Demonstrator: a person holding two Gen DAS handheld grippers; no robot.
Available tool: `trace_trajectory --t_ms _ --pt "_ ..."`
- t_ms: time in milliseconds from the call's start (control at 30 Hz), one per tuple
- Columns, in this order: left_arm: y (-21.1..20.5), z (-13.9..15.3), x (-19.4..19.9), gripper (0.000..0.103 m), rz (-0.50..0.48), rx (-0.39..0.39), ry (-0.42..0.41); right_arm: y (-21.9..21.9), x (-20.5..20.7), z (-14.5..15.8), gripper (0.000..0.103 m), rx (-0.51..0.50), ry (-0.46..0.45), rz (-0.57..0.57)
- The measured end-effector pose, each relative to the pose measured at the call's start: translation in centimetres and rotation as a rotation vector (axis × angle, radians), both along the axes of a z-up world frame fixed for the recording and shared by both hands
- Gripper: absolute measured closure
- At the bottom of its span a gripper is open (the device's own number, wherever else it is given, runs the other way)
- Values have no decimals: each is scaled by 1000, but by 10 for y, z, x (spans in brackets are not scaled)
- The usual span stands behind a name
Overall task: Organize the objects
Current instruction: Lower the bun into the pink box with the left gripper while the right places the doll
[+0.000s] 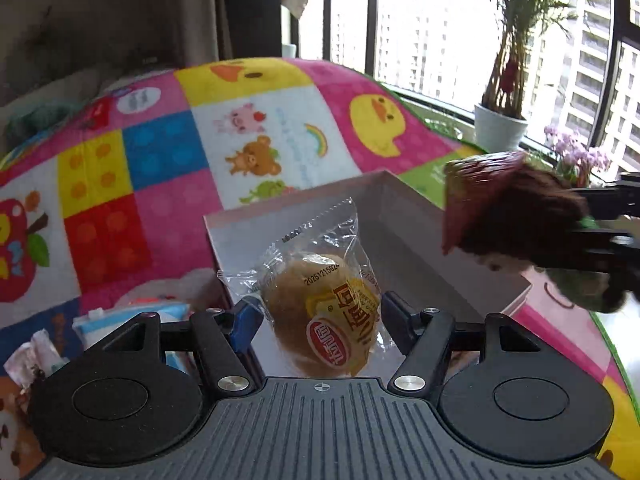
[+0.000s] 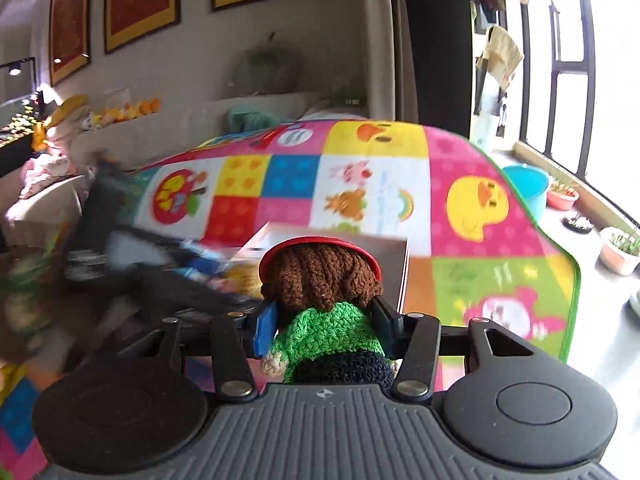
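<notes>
In the left wrist view, the left tongs (image 1: 320, 312) are clenched on a wrapped bun (image 1: 324, 312) at the lower middle of the frame, held above the open grey box (image 1: 420, 232) that sits on the bright patchwork play mat (image 1: 160, 168). The clear wrapper is slippery and crinkled, and the pads appear to grip it at the sides only; my judgement is that the bun could slide down out of the grip, or the soft bread could be squashed if the tongs squeeze harder. At the lower left of that frame a few other small packets (image 1: 100, 328) lie on the mat beside the box.

At the right of the same frame the crochet doll (image 1: 516, 216) arrives over the box's far corner, carried by the right tongs (image 2: 324, 320). They are clenched round its green body, as the lower middle of the right wrist view shows. Both loads hover over the same box, close together, so the tongs could knock each other, or nudge the light box across the mat. The doll has brown yarn hair, a red rim on its head and dark legs.
</notes>
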State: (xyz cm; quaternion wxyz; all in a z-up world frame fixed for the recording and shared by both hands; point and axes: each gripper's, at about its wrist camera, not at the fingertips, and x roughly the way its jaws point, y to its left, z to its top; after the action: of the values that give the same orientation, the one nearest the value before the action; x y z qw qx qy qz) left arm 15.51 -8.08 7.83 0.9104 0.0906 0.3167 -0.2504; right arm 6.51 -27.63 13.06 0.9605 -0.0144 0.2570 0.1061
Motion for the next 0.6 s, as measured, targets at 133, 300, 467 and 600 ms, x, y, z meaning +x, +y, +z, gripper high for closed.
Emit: trace_trajectory --t_ms 133,300,467,600 --pt "-1 4 6 34 -35 56 14 19 49 -13 53 -47 30 -43" --pt "-26 -26 12 33 -85 151 47 32 68 -29 54 -86 72 -76" --pt "-39 -33 23 39 -63 184 47 6 61 -28 71 -38 79 -138" --pt "-18 -19 24 48 9 28 15 -8 52 -18 71 -33 60 -129"
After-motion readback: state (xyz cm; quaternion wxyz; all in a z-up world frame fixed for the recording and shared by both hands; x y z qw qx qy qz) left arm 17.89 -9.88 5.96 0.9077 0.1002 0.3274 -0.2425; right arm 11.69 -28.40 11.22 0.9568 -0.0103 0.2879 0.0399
